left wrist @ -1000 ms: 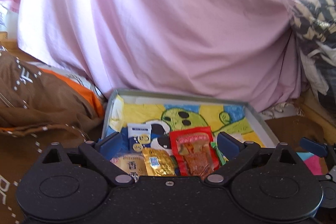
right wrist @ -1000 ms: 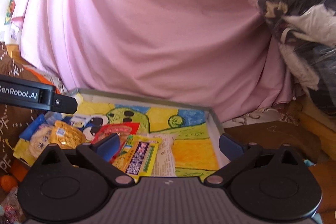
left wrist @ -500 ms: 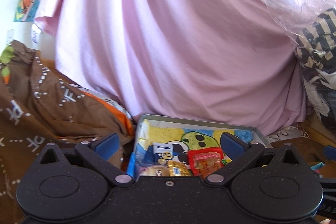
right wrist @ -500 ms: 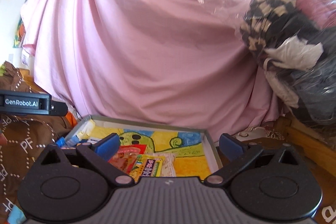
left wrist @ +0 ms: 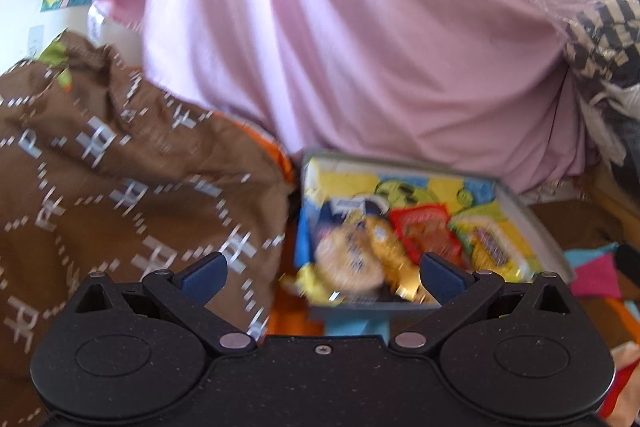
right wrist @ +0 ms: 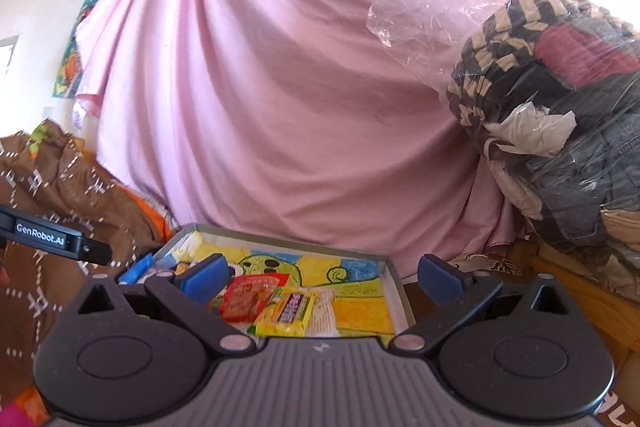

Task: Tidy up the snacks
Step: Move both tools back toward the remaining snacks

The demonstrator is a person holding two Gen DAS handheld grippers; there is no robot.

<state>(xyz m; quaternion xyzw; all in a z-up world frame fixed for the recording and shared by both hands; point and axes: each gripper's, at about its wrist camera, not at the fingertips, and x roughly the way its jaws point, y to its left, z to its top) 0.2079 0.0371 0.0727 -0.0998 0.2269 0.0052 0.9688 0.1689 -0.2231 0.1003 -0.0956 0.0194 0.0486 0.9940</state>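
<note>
A grey-rimmed tray (left wrist: 524, 215) (right wrist: 394, 281) with a bright cartoon lining holds several snack packets. Among them are a red packet (left wrist: 426, 229) (right wrist: 250, 295), a yellow packet (left wrist: 494, 247) (right wrist: 290, 313), a gold packet (left wrist: 386, 247) and a round biscuit pack (left wrist: 346, 259). My left gripper (left wrist: 322, 273) is open and holds nothing; it hangs in front of the tray's near left corner. My right gripper (right wrist: 320, 277) is open too, pulled back above the tray's near edge. The left view is blurred.
Brown patterned fabric (left wrist: 100, 187) (right wrist: 48, 187) is heaped left of the tray. A pink sheet (left wrist: 360, 47) (right wrist: 280, 87) hangs behind. A clear bag of clothes (right wrist: 560, 107) bulks at the right. Colourful cloth (left wrist: 596, 275) lies right of the tray.
Both grippers have drawn back and up from the tray, so it looks smaller. The left gripper has also swung to the left, over the brown fabric. Both stay open.
</note>
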